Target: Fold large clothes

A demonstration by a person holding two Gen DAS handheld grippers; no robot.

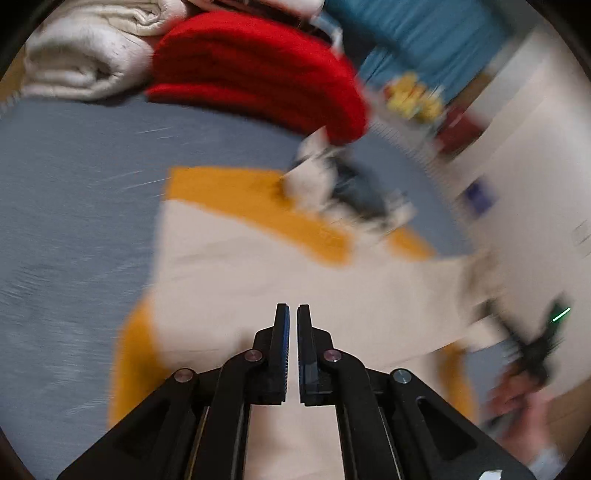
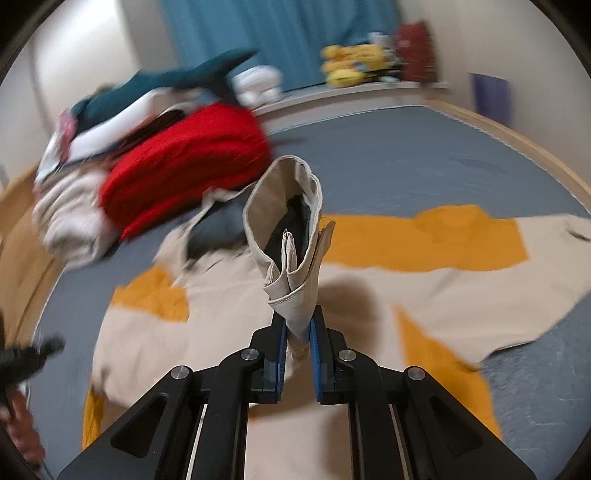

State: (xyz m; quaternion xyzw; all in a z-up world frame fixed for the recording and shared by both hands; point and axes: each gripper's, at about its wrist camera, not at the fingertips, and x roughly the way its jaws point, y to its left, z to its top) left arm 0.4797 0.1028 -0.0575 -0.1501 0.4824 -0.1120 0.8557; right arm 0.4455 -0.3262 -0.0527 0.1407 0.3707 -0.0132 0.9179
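A large beige garment with orange panels [image 1: 240, 258] lies spread on the grey bed sheet [image 1: 74, 184]. In the left wrist view my left gripper [image 1: 292, 308] hovers over its beige middle, fingers shut with only a thin slit and no cloth between them. In the right wrist view my right gripper [image 2: 298, 321] is shut on a beige cuff [image 2: 291, 236], a tube-shaped end of the garment [image 2: 369, 295] that stands up from the pads with its dark lining showing. A blurred black shape with a green light at the right of the left wrist view is the right gripper [image 1: 535, 343], beside a hand.
A folded red cloth [image 2: 184, 166] and rolled white blankets [image 1: 85, 55] are piled at the bed's far side, with a teal plush shark [image 2: 192, 77] on top. Yellow plush toys [image 2: 354, 62] sit on a ledge before a blue curtain [image 2: 277, 33]. The bed's wooden edge [image 2: 517, 136] runs along the right.
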